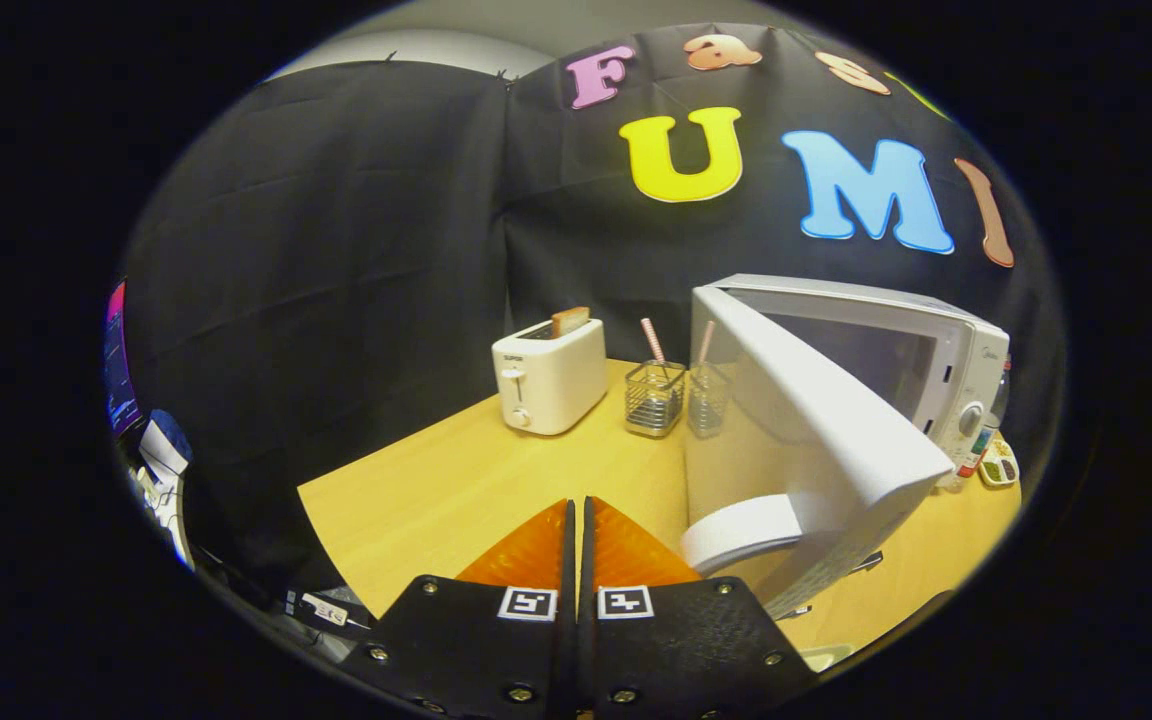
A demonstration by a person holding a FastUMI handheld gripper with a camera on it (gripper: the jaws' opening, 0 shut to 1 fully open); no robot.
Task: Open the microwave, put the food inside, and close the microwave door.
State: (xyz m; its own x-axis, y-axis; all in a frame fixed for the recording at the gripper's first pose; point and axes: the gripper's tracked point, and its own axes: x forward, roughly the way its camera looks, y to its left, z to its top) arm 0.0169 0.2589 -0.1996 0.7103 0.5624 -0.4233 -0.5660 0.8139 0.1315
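Black cloth backs the wooden table [456, 490], and the gripper [577, 512] hovers over it, jaws pressed together, holding nothing. Just ahead to the right, the microwave [936, 350] stands with its door [816, 420] swung open; a toaster [548, 375] sits beyond.

the microwave [921, 365] stood on the table [436, 490], its door [816, 420] swung open toward the gripper [576, 510], whose fingers lay pressed together. left of the microwave sat a wire holder [654, 398], and further left a toaster [548, 378].
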